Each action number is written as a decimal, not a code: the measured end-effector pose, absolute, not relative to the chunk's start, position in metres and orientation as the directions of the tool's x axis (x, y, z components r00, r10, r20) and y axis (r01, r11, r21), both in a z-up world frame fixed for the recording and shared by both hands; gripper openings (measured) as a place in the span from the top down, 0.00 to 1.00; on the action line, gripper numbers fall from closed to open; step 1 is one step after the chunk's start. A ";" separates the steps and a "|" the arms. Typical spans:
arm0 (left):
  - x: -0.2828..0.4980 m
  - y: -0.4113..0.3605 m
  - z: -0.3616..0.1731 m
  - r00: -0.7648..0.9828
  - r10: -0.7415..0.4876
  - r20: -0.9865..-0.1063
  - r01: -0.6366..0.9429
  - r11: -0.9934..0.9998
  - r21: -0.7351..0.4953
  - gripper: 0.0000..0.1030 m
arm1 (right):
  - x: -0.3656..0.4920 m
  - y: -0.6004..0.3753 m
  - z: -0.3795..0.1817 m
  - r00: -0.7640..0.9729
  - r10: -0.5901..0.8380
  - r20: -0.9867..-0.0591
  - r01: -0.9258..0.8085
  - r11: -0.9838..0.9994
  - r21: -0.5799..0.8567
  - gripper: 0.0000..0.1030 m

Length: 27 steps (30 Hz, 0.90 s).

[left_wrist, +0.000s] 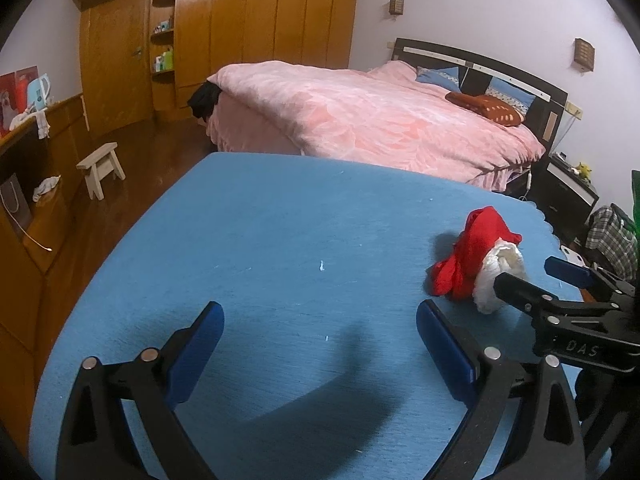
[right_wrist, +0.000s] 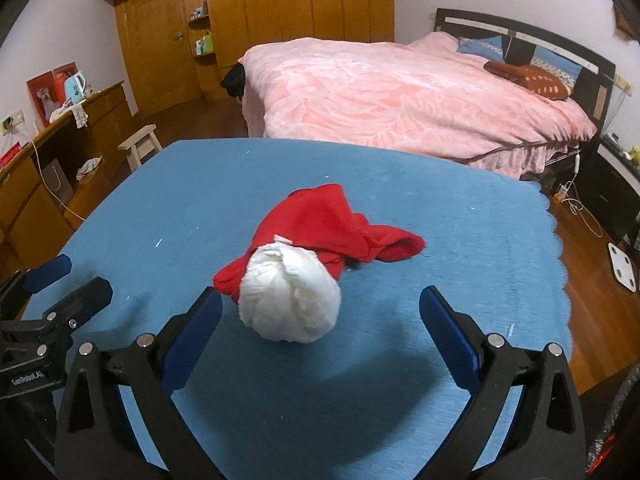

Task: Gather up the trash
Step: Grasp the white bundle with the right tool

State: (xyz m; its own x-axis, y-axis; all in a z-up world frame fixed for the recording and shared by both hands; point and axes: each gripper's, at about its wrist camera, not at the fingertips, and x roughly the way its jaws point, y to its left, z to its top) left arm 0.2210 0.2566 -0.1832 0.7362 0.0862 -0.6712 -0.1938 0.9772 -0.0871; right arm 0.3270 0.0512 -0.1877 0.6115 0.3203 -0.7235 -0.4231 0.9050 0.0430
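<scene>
A crumpled white paper ball [right_wrist: 290,296] lies on the blue tablecloth [right_wrist: 400,208], resting against a red cloth [right_wrist: 328,220] bunched up behind it. My right gripper [right_wrist: 320,294] is open, its blue pads standing wide on either side of the ball without pressing on it. In the left wrist view the ball [left_wrist: 498,276] and red cloth [left_wrist: 476,248] sit at the far right, with the right gripper [left_wrist: 526,272] reaching around the ball. My left gripper [left_wrist: 320,312] is open over bare tablecloth [left_wrist: 280,220], with nothing between its fingers.
Beyond the table stands a bed with a pink cover [right_wrist: 400,88]. Wooden wardrobes [right_wrist: 280,0] fill the back wall. A small white stool [left_wrist: 102,166] and a low wooden cabinet [left_wrist: 24,184] are on the left. A white scale [right_wrist: 622,266] lies on the floor at the right.
</scene>
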 end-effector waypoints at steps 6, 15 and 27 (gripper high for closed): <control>0.222 0.259 -0.184 0.735 0.088 -0.673 -0.196 0.977 -0.086 0.08 | 0.331 0.058 -0.196 0.578 0.335 -0.744 -0.430 0.900 0.071 0.30; 0.222 0.259 -0.184 0.735 0.087 -0.672 -0.192 0.978 -0.084 0.08 | 0.324 0.062 -0.194 0.537 0.401 -0.742 -0.489 0.865 0.113 0.68; 0.233 0.227 -0.174 0.749 0.053 -0.661 -0.140 0.987 -0.080 0.08 | 0.319 0.015 -0.171 0.583 0.396 -0.710 -0.437 0.889 0.137 0.70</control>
